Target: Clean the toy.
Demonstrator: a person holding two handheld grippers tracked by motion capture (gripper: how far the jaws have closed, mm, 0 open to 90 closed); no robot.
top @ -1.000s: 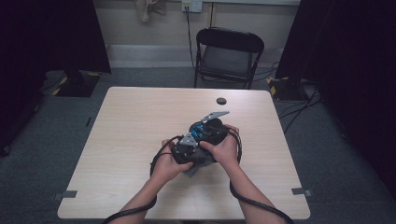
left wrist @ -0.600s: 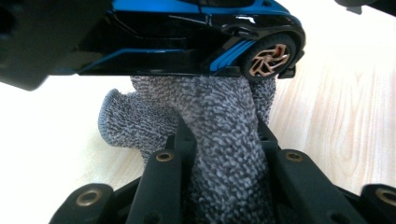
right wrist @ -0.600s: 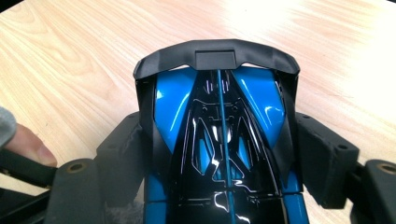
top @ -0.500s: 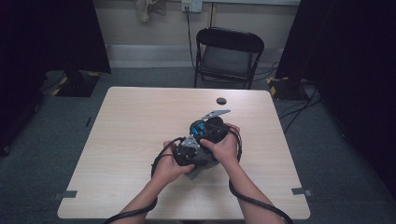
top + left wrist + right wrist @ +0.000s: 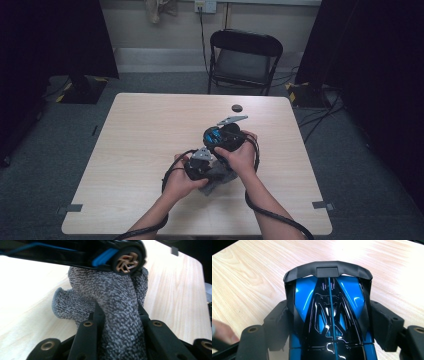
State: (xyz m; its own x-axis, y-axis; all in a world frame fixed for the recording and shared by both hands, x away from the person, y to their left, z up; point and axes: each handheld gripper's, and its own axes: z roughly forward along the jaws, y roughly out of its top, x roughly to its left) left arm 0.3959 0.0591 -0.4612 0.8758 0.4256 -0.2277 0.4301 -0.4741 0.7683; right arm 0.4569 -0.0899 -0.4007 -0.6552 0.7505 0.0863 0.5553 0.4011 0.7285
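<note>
Left gripper (image 5: 202, 167) clamps your grey cloth (image 5: 117, 312); right gripper (image 5: 225, 137) grips the blue toy car (image 5: 329, 315) above it, over the pale wood table (image 5: 140, 140). Black chair (image 5: 245, 60) behind, dark room.
</note>
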